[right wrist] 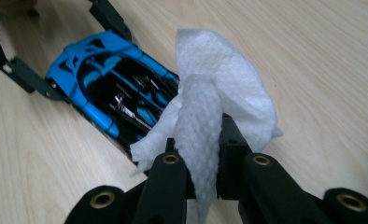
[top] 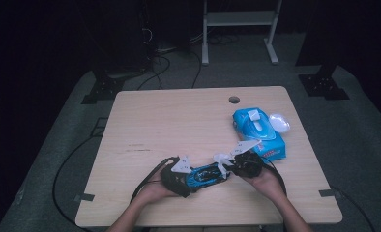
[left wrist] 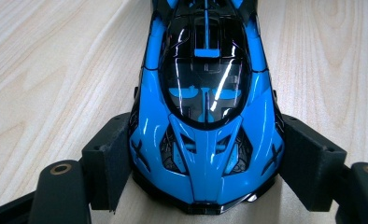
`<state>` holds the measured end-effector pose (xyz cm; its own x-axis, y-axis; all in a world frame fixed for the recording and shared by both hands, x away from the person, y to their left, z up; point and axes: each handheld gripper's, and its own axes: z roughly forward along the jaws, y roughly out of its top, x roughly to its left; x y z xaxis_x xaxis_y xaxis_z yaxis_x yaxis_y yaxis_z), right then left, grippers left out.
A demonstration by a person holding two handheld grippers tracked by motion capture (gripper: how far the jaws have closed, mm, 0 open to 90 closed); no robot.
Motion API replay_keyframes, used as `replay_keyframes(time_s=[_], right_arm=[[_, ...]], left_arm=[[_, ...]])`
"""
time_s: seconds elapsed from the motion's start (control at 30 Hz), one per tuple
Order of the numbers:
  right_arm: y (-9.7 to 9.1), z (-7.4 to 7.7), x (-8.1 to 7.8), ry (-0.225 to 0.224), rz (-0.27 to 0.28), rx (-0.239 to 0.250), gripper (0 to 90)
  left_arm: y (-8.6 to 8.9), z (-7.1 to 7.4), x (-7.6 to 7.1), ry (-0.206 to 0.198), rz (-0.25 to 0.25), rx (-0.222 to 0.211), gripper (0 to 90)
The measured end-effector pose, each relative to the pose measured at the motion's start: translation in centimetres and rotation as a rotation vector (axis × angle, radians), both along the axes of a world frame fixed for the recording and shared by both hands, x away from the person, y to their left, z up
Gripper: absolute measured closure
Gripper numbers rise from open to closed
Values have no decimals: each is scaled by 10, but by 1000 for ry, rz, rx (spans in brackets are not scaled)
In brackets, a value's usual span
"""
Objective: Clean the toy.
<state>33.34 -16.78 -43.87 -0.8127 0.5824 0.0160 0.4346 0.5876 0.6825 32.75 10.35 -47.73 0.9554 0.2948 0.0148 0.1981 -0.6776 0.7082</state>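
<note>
We clamp the glossy blue-and-black toy car (left wrist: 205, 107) in our left gripper (left wrist: 205, 186), while our right gripper (right wrist: 204, 154) pinches a crumpled white wet wipe (right wrist: 219, 93) against its far end.

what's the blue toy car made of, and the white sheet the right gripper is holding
Blue and black toy car: glossy painted body, plastic or die-cast metal; sharp highlights streak its dark canopy. White sheet: soft embossed tissue or wet wipe; dimpled texture, limp folds where it is pinched.

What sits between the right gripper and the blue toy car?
A white tissue, pinched in the right gripper, drapes against the toy car that the left gripper holds; the right gripper view shows it.
</note>
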Motion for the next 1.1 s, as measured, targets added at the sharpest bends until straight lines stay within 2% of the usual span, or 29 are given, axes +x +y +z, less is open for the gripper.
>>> replay_keyframes(time_s=[0.1,0.23,0.33,0.37,0.53,0.6,0.63,0.77,0.87,1.0,1.1], right_arm=[[-10,4,-5,-9,-17,9,832],[-22,7,-10,46,0,33,832],[-22,5,-14,60,16,27,832],[-19,2,-15,55,15,8,832],[-11,2,-1,19,-42,14,830],[-6,2,9,8,-60,47,830],[-3,1,13,11,-59,58,830],[4,-1,16,13,-35,33,831],[-4,0,11,22,-30,15,831],[-18,1,-4,39,-24,-11,833],[-21,1,-14,55,-4,10,833]], left_arm=[[0,0,0,0,-2,-2,256],[0,0,0,4,4,-5,256],[0,0,0,0,1,-2,255],[0,0,0,-1,1,0,256],[0,0,0,1,-1,-4,256],[0,0,0,0,-2,-3,256],[0,0,0,0,-3,-3,256],[1,0,1,-2,-6,2,256],[0,0,0,1,-1,-5,256],[0,0,0,1,0,-4,256],[0,0,1,0,-1,-2,256]])
